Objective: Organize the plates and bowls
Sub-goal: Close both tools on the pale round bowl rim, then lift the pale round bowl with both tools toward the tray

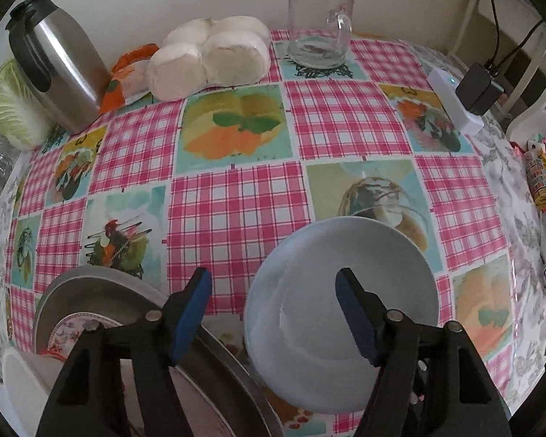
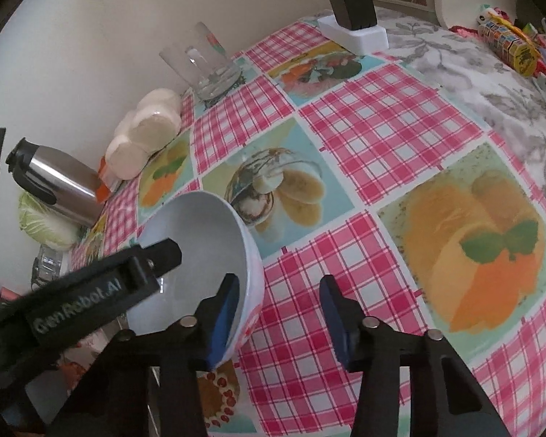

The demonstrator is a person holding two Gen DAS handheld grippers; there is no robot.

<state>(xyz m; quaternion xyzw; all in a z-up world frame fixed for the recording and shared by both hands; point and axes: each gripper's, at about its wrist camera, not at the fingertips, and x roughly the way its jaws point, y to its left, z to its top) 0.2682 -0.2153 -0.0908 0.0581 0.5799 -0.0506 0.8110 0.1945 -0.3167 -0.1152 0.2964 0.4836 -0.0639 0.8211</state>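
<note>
Both hand-held grippers are open around the rim of the pale blue ceramic bowl [image 1: 331, 313]: the left hand-held gripper [image 1: 273, 309] and right hand-held gripper [image 2: 278, 313] next need to pinch it for lifting.

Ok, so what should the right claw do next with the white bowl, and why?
Probably squeeze the right claw shut on the wall of the white bowl. One pad is already inside the bowl and the other is outside, so the wall sits between them, but the outer pad is not touching it yet. The left claw straddles the opposite side, also open.
</note>
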